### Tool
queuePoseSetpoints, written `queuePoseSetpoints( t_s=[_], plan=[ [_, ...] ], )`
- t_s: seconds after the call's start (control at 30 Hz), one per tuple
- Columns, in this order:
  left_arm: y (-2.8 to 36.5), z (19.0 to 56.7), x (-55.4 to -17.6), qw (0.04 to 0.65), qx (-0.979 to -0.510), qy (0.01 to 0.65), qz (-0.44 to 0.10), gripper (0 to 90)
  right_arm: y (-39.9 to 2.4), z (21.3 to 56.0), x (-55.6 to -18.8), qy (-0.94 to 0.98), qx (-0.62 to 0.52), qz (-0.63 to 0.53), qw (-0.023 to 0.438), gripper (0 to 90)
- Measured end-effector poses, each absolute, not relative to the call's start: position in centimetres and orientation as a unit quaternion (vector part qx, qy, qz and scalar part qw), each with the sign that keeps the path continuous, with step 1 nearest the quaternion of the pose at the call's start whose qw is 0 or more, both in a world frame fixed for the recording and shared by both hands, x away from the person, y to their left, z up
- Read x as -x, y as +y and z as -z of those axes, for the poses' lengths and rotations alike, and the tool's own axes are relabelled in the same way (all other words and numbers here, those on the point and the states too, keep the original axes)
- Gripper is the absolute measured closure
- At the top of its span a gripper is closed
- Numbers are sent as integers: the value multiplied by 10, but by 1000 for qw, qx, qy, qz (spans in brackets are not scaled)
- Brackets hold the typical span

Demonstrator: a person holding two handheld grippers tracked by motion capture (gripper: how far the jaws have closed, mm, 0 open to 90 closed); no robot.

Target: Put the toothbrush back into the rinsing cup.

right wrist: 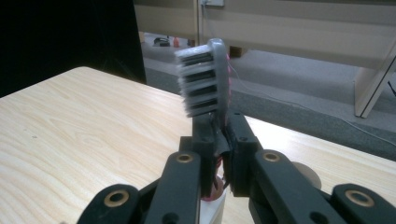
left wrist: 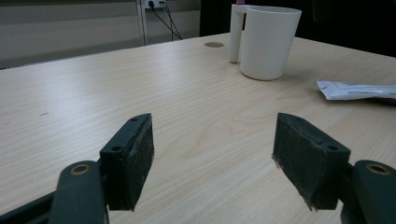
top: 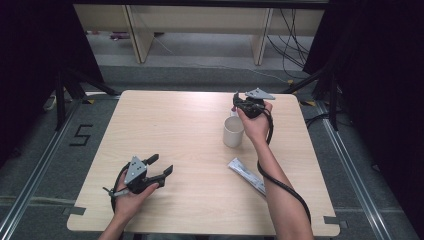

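Above the far right part of the surface (top: pixel 165 130), a toothbrush (right wrist: pixel 205 81) stands upright with its dark-and-white bristle head at the top, its neck clamped between the closed jaws of the right tongs (right wrist: pixel 219 140). In the high view those right tongs (top: pixel 248 107) hang directly over a white mug (top: pixel 233 131), and in the right gripper view the pink handle runs down toward the mug's rim just below the jaws, so the brush appears to be partly inside the cup; whether its lower end touches the bottom cannot be told. The step in hand looks like standing the toothbrush in the mug, or drawing it out; the pictures alone do not settle which. If it is going in, the next move calls for lowering it straight until it rests, then parting the jaws without tipping the cup. A flat white packet (top: pixel 247 175) lies on the surface just in front of the mug, apart from it. The left tongs (top: pixel 160 167) rest near the front left, jaws spread wide and holding nothing, well apart from the mug.
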State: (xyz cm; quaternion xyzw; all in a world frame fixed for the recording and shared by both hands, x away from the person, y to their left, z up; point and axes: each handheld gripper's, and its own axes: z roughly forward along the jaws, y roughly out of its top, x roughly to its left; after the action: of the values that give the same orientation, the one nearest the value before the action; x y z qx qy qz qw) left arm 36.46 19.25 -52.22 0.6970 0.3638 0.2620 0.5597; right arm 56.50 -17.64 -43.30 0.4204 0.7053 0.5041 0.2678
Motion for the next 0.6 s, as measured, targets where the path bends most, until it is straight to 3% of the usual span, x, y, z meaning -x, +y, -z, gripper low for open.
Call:
queuePoseSetpoints(
  t_s=[0.4,0.6],
  plan=[
    [192,522,-365,560,-697,364,-261,289,-178,433,-566,705,-422,-502,270,833],
    [192,522,-364,560,-696,364,-261,289,-181,433,-566,707,-424,-500,264,777]
  ],
)
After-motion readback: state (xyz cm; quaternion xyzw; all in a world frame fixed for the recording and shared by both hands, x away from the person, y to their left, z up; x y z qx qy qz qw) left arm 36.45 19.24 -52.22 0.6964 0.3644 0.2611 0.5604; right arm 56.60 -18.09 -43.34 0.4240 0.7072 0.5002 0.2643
